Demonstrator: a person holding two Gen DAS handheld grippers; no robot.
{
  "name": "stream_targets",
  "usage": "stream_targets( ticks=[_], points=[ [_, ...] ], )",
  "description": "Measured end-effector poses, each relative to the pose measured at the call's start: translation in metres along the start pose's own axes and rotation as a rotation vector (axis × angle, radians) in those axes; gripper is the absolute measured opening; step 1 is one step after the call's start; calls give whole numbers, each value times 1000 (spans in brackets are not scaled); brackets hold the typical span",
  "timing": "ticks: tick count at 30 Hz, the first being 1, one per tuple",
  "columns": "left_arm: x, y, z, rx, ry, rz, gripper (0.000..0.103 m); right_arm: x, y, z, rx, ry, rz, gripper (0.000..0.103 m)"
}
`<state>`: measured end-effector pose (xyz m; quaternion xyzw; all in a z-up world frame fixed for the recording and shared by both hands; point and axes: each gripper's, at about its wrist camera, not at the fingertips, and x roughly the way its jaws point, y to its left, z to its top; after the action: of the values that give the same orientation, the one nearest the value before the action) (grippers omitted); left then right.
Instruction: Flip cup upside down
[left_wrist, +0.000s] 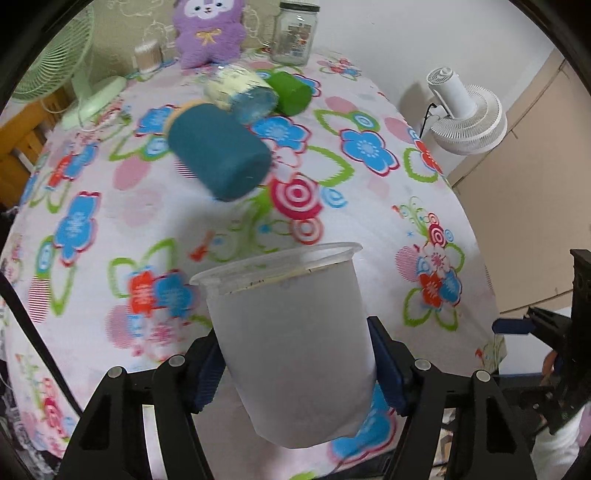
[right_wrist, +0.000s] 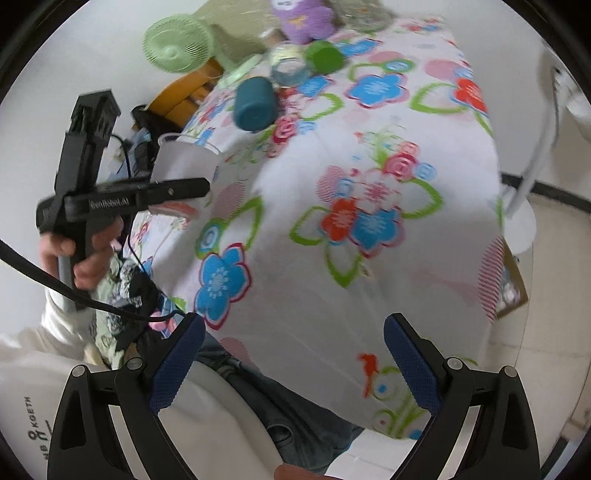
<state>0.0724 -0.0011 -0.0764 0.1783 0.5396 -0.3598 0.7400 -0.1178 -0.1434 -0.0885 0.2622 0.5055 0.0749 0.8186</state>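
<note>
Left gripper (left_wrist: 297, 365): jaws clamped on frosted cup (left_wrist: 291, 343), mid-wall grip leaves room to rotate. Cup lifted off floral surface (left_wrist: 369, 229), mouth up, tilted toward 11 o'clock. Right gripper (right_wrist: 293, 363): jaws spread, empty, held clear at 5 o'clock. Flip not yet done.

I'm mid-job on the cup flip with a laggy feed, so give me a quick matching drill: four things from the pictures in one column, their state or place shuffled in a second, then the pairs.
Things:
1. frosted cup
2. teal cup
3. right gripper
4. glass jar

States:
A. lying on its side on the flowered cloth
B. open, holding nothing
C. upright at the far end of the table
D. clamped between the left gripper pads, mouth up

Pairs: 1-D, 2-A, 3-B, 4-C
</note>
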Motion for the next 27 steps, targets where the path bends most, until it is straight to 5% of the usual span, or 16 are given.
stream_targets(
  ticks=[7,27],
  points=[
    [-23,27,-7,77,149,29,72,18,32,3,-107,4,45,98],
    [18,23,-62,292,850,147,72,53,67,6,-212,60,108,98]
  ],
)
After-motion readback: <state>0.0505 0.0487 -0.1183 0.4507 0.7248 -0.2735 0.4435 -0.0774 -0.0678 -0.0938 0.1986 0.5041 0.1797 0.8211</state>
